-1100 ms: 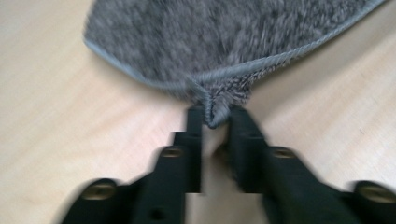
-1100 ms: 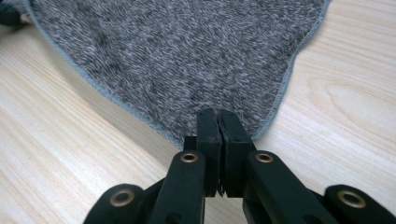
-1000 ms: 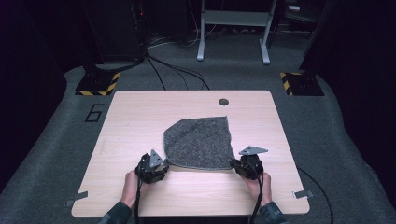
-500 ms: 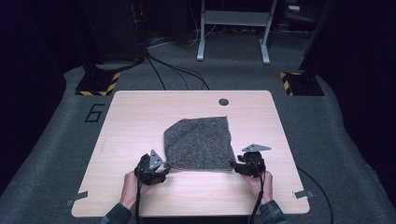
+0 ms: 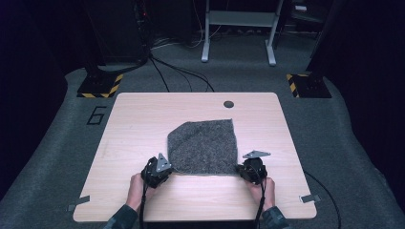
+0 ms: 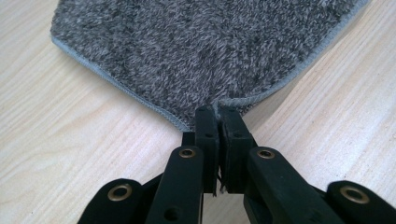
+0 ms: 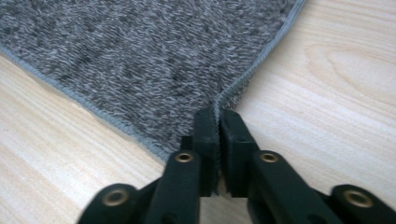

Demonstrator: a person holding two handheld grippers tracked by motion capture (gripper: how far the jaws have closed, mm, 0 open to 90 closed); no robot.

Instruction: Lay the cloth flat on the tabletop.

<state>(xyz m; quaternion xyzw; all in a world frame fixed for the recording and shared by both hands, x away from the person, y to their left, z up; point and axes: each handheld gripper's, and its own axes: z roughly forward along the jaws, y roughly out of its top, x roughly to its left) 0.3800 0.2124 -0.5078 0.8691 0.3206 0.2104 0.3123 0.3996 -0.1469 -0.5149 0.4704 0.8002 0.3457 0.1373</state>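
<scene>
One grey cloth [image 5: 204,147] lies flat on the wooden table [image 5: 143,124], right of the middle and reaching toward the near edge. Its far right corner sits just short of a small dark round hole [image 5: 229,104] near the table's far edge. No containers on the table.

Count: one cloth, two grippers, two hands, two strips of tape.

Left gripper [image 5: 165,169] is at the cloth's near left corner; left hand [image 5: 136,188] comes in from the near edge. In the left gripper view the jaws are pressed together, pinching the stitched hem at that corner [image 6: 217,105]. Right gripper [image 5: 241,169] is at the cloth's near right corner, right hand [image 5: 265,186] behind it. In the right gripper view the jaws are likewise closed on the hem [image 7: 217,106], cloth bunched slightly at the pinch.

Tape strips: one near the near left corner of the table [image 5: 78,206], one near the near right corner [image 5: 309,198].

Change since a second ago: the cloth's curved left side has flattened to a more angular outline, and its near edge now runs taut and straight between the two grippers. The right gripper sits slightly further right.
</scene>
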